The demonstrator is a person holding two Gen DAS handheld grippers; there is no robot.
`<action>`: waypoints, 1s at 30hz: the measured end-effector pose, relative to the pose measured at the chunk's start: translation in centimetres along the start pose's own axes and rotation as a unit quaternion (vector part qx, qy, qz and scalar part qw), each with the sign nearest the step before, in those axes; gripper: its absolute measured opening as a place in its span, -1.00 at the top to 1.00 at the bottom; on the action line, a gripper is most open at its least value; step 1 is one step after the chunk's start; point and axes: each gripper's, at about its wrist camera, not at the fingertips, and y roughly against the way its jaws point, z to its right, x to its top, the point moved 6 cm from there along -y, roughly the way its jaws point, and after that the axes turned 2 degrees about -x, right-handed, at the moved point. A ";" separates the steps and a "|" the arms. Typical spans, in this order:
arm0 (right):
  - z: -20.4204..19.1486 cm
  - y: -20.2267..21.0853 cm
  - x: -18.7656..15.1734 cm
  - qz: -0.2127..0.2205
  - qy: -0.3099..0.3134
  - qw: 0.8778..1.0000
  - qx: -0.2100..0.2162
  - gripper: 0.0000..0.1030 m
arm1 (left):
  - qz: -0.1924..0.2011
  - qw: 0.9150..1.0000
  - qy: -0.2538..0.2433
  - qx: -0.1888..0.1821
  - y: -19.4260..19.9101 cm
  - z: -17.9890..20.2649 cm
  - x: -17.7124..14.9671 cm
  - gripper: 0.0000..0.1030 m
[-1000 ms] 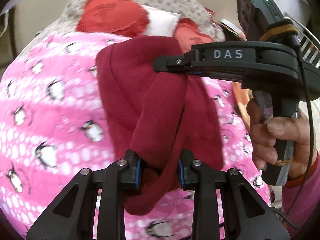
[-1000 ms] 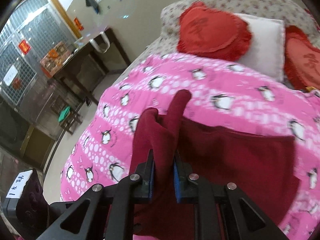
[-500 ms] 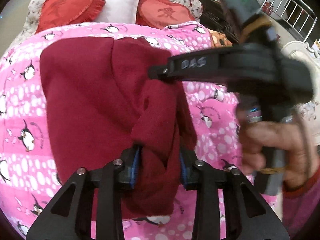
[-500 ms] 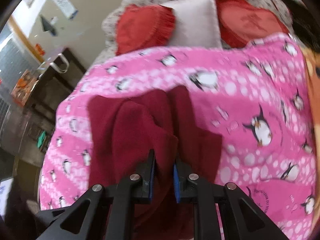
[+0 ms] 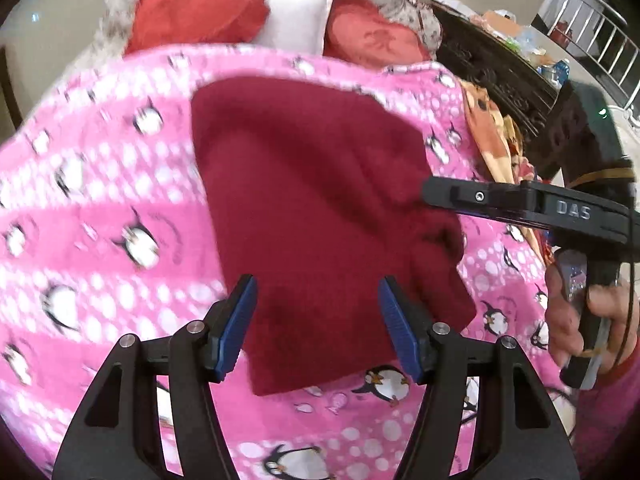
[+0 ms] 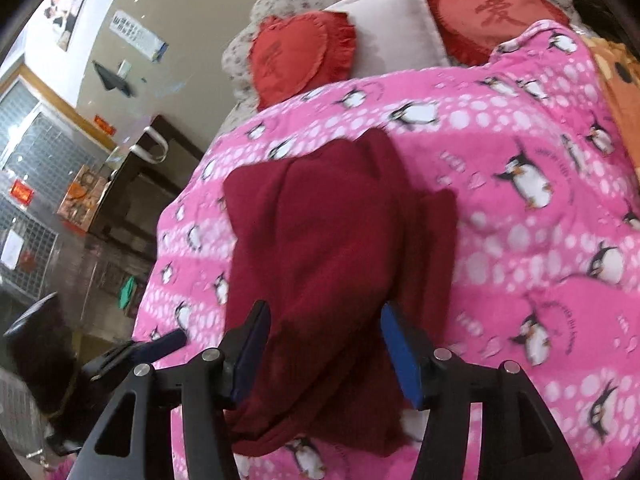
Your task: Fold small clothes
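Plainly, "DAS" reads in pale raised letters on the black side of my right gripper (image 5: 424, 196), seen from the left wrist camera with its tip at the right edge of the garment (image 5: 320, 200). A red character is stitched on each of the two heart-shaped cushions (image 6: 496, 12) at the head of the bed; between them sits a plain white pillow (image 6: 400, 36), square and smooth. On the wall hang a printed notice and small red tags, too small for me to read.

My left gripper (image 5: 316, 316) stands spread wide, its ribbed blue pads (image 5: 240, 320) clear of the cloth on both sides. From its own camera my right gripper (image 6: 320, 348) is likewise spread, blue pads apart with the cloth running between them, not pinched.

That garment (image 6: 332, 240) is dark red, fuzzy like fleece, lying on the blanket (image 6: 540, 240) in a rough rectangle with a thicker rumpled fold along its right side. Its near edge hangs close below both grippers. My blanket is pink plush printed with penguins and white dots. A carved dark wooden table (image 5: 500, 76) stands beside the bed.
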 end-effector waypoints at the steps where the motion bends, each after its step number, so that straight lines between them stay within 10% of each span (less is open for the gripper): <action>1: -0.2 -0.6 -0.5 -0.011 0.008 1.000 -0.008 -0.07 | -0.005 1.000 -0.004 0.001 -1.1 0.1 -0.1 -0.22; 7: 3.1 -1.0 -3.5 -0.017 0.055 0.992 -0.115 0.12 | -0.021 0.999 -0.041 0.011 -4.1 1.6 -2.2 -0.22; 12: 3.2 0.0 -3.3 -0.013 0.017 0.997 -0.072 0.12 | -0.012 0.999 -0.042 0.018 -3.8 2.1 -1.9 -0.22; 18: -1.0 3.0 2.4 0.102 0.056 0.991 -0.068 -0.11 | 0.022 0.999 -0.034 0.027 -1.8 1.2 -0.9 -0.22; 25: -2.0 -3.0 8.1 0.056 0.138 0.983 -0.104 -0.32 | 0.001 0.999 -0.028 0.025 -3.6 1.1 -1.5 -0.22; 27: -1.2 -4.6 8.2 0.022 0.153 0.982 -0.108 0.37 | 0.000 0.999 -0.032 0.024 -3.7 1.2 -1.5 -0.22; 30: -0.6 -4.6 7.5 0.029 0.179 0.975 -0.127 0.67 | -0.001 0.999 -0.034 0.017 -4.0 1.2 -1.4 -0.23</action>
